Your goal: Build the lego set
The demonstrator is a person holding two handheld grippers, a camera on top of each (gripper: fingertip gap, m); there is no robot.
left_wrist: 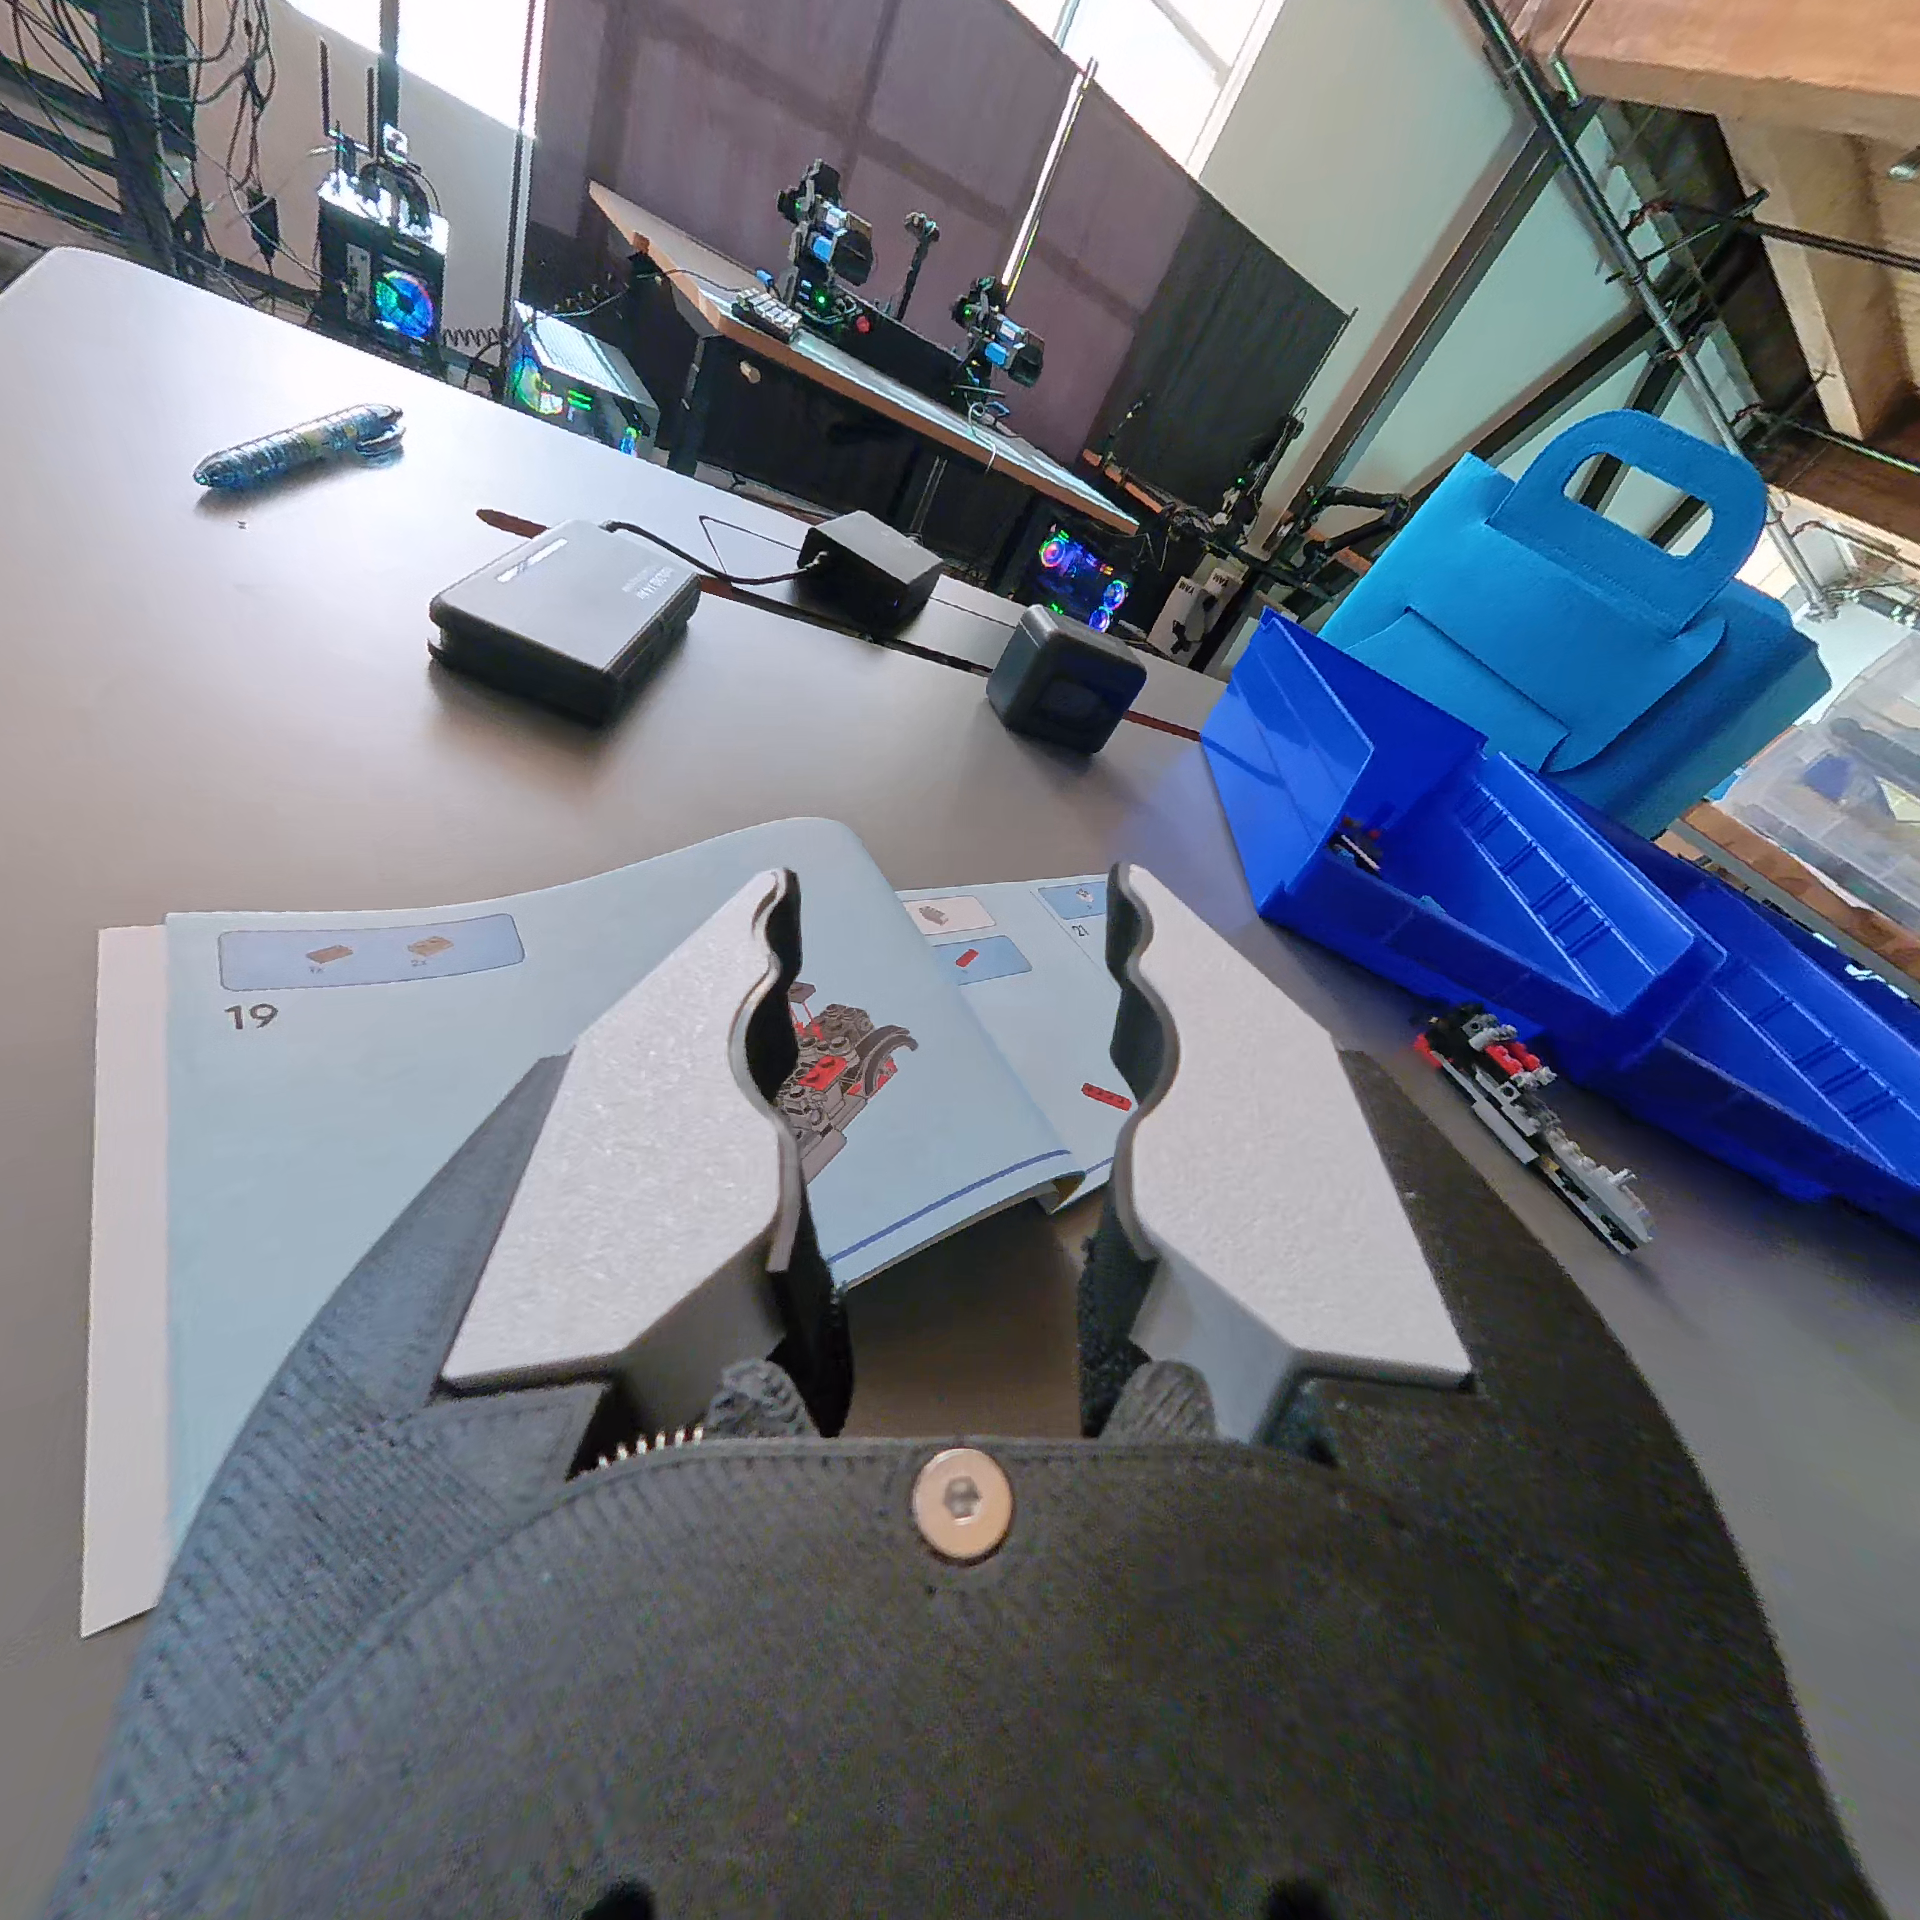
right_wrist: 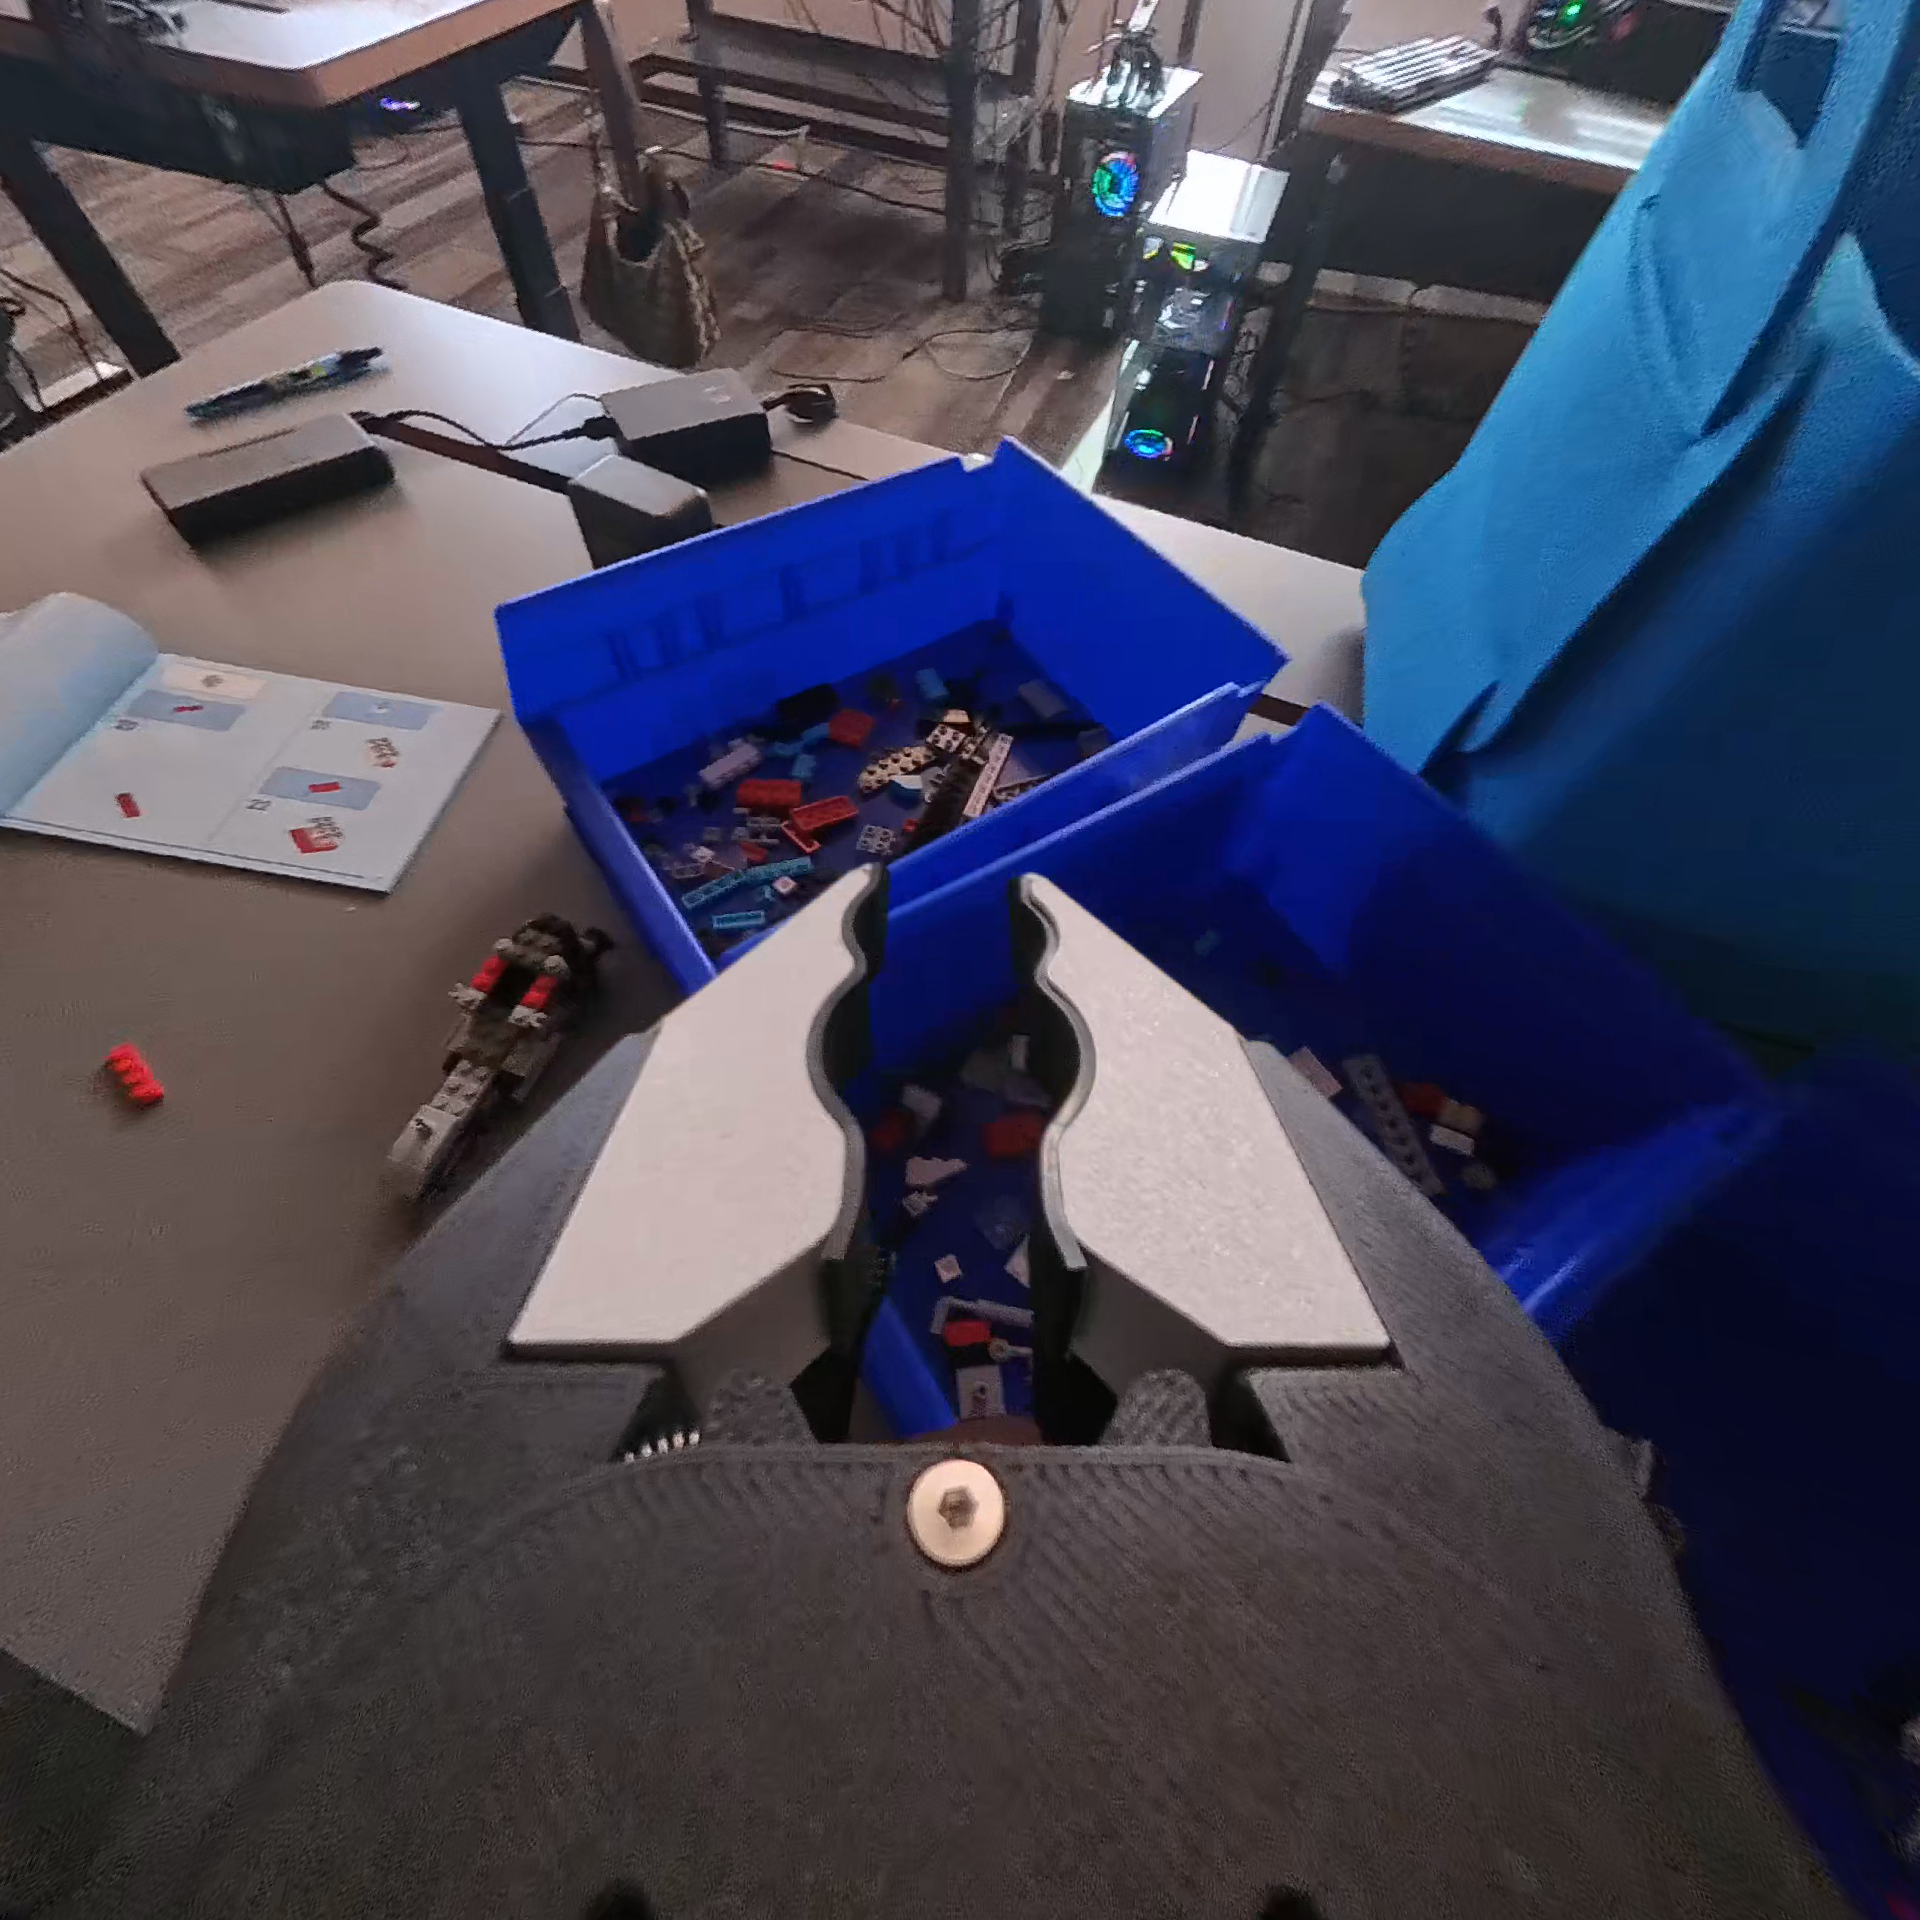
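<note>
On grey table, centre-left: partly built model, grey and black with red parts, lying flat just beside the far bin. In the left wrist view seen as model, close against the bin wall. Not touched by either gripper.

Left of model, well apart: single red brick, loose on the table.

Behind model, far left: open booklet, flat, left page curling upward. In the left wrist view lying directly under and ahead of the left gripper.

Right of model: two blue bins side by side, touching. Far bin filled with loose bricks in red, grey, black, light blue and white. Near bin holding a sparser scatter of small grey, red and white pieces.

Over near bin: right gripper, jaws parted to a narrow gap, nothing between them, fingertips above the bin's left wall.

Low over booklet: left gripper, jaws spread moderately wide, nothing held.

Behind bins, far right: blue felt bag with cut-out handle, upright.

At table's far side: flat black box, black adapter with cable, small dark cube, blue patterned pen.

Beyond table: other desks, computer towers with coloured lights, cables.
</note>
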